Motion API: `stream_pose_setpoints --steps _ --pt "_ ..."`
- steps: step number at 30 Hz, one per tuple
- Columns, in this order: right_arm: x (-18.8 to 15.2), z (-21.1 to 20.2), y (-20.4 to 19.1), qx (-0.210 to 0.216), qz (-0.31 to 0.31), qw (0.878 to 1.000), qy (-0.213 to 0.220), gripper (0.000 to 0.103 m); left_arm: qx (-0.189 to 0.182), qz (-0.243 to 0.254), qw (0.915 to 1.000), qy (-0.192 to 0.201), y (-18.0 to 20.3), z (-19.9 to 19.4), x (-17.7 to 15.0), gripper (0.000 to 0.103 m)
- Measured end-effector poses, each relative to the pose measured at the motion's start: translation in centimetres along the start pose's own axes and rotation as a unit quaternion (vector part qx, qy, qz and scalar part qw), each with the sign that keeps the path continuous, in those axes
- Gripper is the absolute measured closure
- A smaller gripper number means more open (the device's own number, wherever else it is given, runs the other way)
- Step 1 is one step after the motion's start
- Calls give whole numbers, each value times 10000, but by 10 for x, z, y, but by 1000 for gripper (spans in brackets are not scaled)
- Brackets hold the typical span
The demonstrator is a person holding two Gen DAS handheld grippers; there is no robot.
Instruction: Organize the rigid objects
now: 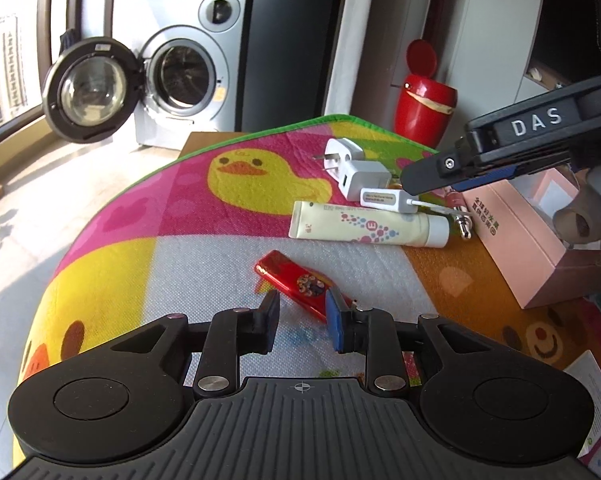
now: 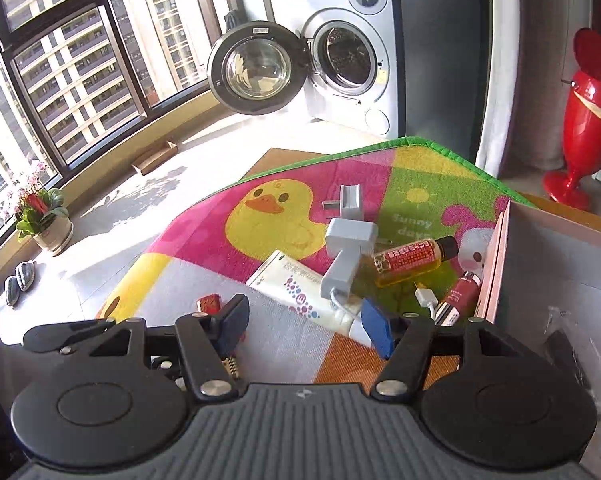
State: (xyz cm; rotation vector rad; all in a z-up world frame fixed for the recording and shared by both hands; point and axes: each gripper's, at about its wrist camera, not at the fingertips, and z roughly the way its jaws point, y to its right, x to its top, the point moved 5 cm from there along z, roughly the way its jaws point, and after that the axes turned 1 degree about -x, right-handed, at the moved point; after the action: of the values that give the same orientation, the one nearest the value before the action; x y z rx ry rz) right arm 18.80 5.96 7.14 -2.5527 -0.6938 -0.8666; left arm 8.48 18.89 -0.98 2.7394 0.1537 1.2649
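Observation:
On the duck-print mat (image 1: 188, 216) lie a red lighter (image 1: 296, 280), a cream tube (image 1: 364, 230), two white chargers (image 1: 358, 172) and a white adapter (image 1: 384, 199). My left gripper (image 1: 304, 322) is open, its fingers either side of the lighter's near end, without touching it. My right gripper (image 2: 304, 328) is open above the tube (image 2: 300, 292), and its arm shows in the left wrist view (image 1: 512, 148). In the right wrist view a yellow bottle (image 2: 412, 262), a red bottle (image 2: 460, 296) and the chargers (image 2: 350, 240) lie by the pink box (image 2: 496, 264). The lighter (image 2: 209, 303) peeks out behind the left finger.
A pink box (image 1: 532, 236) stands at the mat's right edge. A red bin (image 1: 424, 104) stands behind the table. A washing machine (image 1: 180, 76) with its door open is beyond, and a flower pot (image 2: 48, 220) sits by the window.

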Motion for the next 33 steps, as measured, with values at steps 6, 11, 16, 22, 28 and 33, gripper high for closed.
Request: stream_pose_setpoints --steps 6,11,16,22,28,33 --pt "14 64 15 -176 430 9969 -634 70 -220 -454 9987 60 -21 -19 -9 75" --pt "-24 51 7 580 721 9908 -985 77 -553 -934 9939 178 -23 -34 -11 75" --pt "-76 10 -19 1120 420 9864 -1128 77 -795 -1050 9912 117 -6 -39 -13 75" --pt "-113 -42 -17 461 -450 9973 -352 67 -831 -676 9942 -69 28 -43 -24 75" --pt "-147 -78 6 93 -675 9977 -28 55 -755 -704 9945 -186 45 -37 -34 75" --pt "-171 -93 19 117 -516 9986 56 46 -566 -326 9976 -234 65 -30 -33 67"
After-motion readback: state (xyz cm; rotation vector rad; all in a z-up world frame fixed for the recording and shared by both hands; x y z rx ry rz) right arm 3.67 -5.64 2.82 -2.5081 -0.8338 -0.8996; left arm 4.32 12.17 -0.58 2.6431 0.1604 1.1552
